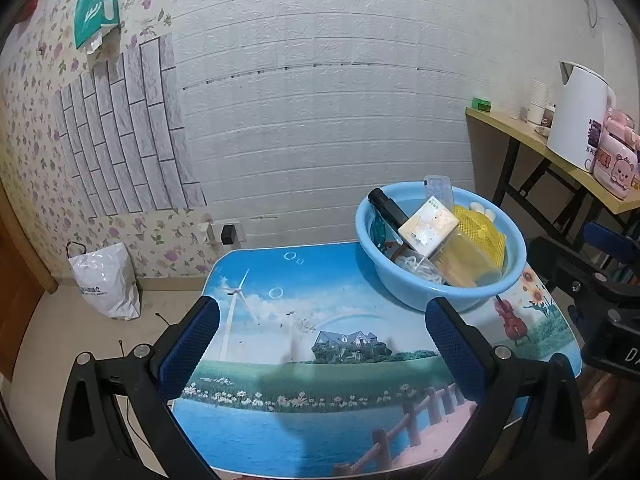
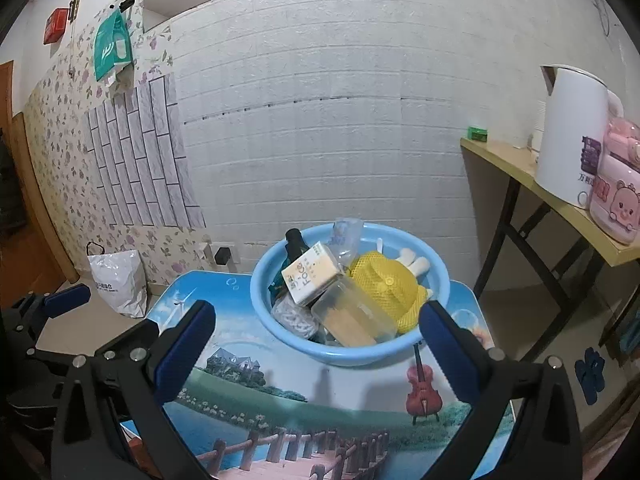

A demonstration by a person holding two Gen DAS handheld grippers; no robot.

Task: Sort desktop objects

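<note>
A light blue basin (image 1: pixel 420 292) (image 2: pixel 352 354) stands at the far right of a small table with a printed landscape top (image 1: pixel 304 360) (image 2: pixel 320 420). In it lie a cream tissue pack (image 1: pixel 428 226) (image 2: pixel 312 274), a yellow mesh toy (image 1: pixel 482 232) (image 2: pixel 384 284), a clear jar with a yellow inside (image 1: pixel 464 264) (image 2: pixel 352 320), a black bottle (image 1: pixel 386 206) (image 2: pixel 296 246) and a clear bag of white bits (image 2: pixel 290 314). My left gripper (image 1: pixel 320 312) is open and empty above the table, left of the basin. My right gripper (image 2: pixel 316 316) is open and empty, just before the basin.
A wooden side table (image 1: pixel 532 140) (image 2: pixel 516 172) at the right holds a white kettle (image 1: pixel 576 116) (image 2: pixel 568 136), a pink bear container (image 1: pixel 616 160) (image 2: pixel 616 196) and paper cups. A white plastic bag (image 1: pixel 106 280) (image 2: pixel 120 282) stands on the floor by the wall at the left.
</note>
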